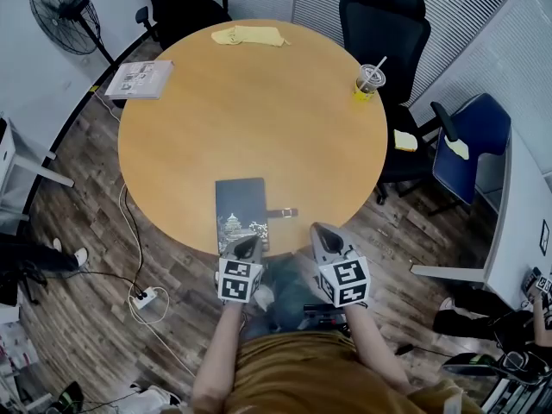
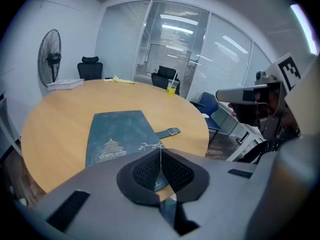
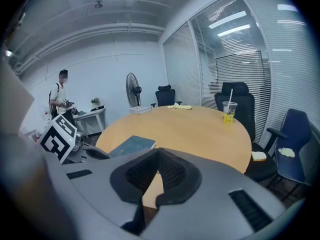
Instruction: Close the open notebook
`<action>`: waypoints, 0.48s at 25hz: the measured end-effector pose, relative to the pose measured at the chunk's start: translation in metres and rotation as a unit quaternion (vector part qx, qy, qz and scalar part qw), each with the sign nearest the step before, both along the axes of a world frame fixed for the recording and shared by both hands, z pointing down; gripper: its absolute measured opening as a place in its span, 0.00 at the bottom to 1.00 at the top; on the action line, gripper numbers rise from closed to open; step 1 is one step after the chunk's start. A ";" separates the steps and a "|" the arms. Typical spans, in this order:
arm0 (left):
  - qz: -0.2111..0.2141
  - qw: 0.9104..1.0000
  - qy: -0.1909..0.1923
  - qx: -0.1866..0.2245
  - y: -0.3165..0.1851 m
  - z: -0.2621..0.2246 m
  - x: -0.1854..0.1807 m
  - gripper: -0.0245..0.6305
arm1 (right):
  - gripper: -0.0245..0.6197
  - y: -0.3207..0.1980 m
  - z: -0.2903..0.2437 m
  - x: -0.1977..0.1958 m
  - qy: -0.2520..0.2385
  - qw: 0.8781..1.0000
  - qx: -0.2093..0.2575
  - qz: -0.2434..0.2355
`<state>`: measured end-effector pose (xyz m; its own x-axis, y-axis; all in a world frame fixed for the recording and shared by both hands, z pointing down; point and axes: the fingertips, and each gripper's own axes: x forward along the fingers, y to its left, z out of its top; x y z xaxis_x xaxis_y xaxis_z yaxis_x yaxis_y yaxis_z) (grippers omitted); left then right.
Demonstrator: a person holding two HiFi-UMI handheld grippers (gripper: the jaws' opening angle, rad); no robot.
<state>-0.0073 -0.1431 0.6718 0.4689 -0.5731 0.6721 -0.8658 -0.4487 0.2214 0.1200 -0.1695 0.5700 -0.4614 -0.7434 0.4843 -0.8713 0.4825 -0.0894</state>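
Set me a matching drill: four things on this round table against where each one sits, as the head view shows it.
Things:
1 notebook
2 cup
3 yellow cloth
4 book

Places on the table:
A far edge, middle
B far left edge
C near edge
D far right edge

Pairs: 1-C; 2-D; 3-A; 4-B

The head view looks steeply down on the table (image 1: 259,110) from above its near edge, while both gripper views look low across it from there, sharing the notebook (image 1: 240,207) and cup (image 1: 368,82).
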 end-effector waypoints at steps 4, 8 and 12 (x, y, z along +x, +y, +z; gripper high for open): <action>-0.015 1.000 0.003 0.015 0.000 -0.011 -0.009 0.07 | 0.05 0.004 -0.007 -0.006 -0.002 1.000 0.008 -0.006; -0.036 0.999 0.013 0.034 -0.002 -0.027 -0.020 0.08 | 0.05 0.007 -0.017 -0.011 -0.004 1.000 0.020 -0.011; -0.057 0.996 0.026 0.060 -0.003 -0.049 -0.031 0.08 | 0.05 0.013 -0.028 -0.015 -0.005 0.999 0.032 -0.015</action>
<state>-0.0385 -0.1465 0.6228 0.4286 -0.6996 0.5717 -0.9014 -0.3743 0.2177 0.1053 -0.1568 0.5424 -0.4877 -0.7589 0.4315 -0.8559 0.5130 -0.0652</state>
